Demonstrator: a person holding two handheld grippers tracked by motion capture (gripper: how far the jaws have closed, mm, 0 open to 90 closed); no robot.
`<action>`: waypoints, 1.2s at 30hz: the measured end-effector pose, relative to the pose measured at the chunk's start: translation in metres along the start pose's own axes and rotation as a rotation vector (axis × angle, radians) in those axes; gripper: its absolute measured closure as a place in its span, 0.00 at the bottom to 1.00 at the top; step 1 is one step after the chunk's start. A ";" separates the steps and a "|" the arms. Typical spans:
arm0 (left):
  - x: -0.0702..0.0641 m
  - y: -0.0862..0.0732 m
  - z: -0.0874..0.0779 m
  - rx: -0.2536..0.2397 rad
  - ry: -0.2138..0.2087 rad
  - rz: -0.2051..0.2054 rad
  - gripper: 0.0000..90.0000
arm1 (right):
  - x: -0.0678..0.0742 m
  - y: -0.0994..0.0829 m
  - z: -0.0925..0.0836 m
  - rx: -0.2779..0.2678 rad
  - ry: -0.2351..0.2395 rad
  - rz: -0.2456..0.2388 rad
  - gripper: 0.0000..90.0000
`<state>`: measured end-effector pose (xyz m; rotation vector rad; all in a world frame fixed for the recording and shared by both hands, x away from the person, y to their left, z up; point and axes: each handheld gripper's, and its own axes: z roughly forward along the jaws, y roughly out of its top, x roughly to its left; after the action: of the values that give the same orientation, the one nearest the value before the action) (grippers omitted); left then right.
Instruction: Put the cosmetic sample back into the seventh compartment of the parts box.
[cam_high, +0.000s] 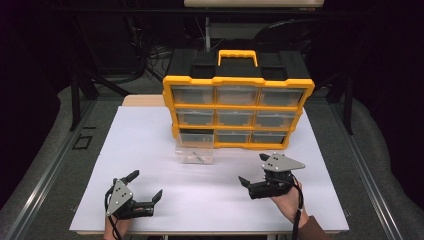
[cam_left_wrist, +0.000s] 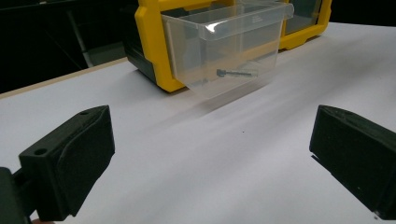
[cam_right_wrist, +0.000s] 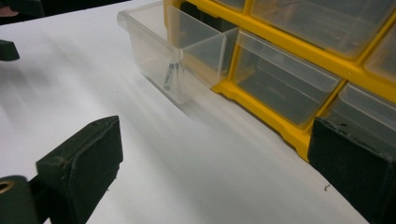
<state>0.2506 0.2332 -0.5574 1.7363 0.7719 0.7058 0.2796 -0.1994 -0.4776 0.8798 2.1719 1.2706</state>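
A yellow and black organizer (cam_high: 238, 107) with several clear drawers stands upright at the back of the white table (cam_high: 150, 150). Its bottom-left drawer (cam_high: 195, 150) is pulled out, and a dark screw (cam_left_wrist: 233, 73) lies inside it. In the right gripper view the same drawer (cam_right_wrist: 173, 51) holds the screw (cam_right_wrist: 170, 75). My left gripper (cam_high: 145, 187) rests open near the front left edge, nothing between its jaws. My right gripper (cam_high: 255, 170) is open too, front right of the drawer and apart from it. Each is held by a hand.
The white table top sits on a grey floor with dark frames and cables behind the organizer. A wooden board edge (cam_high: 142, 101) shows left of the organizer. Bare white surface lies between the two grippers and the drawer.
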 end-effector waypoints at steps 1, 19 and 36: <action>0.000 0.000 0.000 0.000 0.000 0.000 0.00 | 0.000 -0.002 -0.001 -0.003 -0.003 0.003 0.03; 0.000 0.000 0.000 0.002 0.001 -0.003 0.00 | -0.001 -0.049 -0.024 -0.047 -0.090 -0.010 0.03; 0.000 0.000 0.001 0.009 0.003 0.001 0.00 | 0.005 -0.090 -0.039 -0.037 -0.143 0.017 0.00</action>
<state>0.2517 0.2324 -0.5578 1.7445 0.7775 0.7071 0.2237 -0.2515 -0.5394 0.9463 2.0281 1.2139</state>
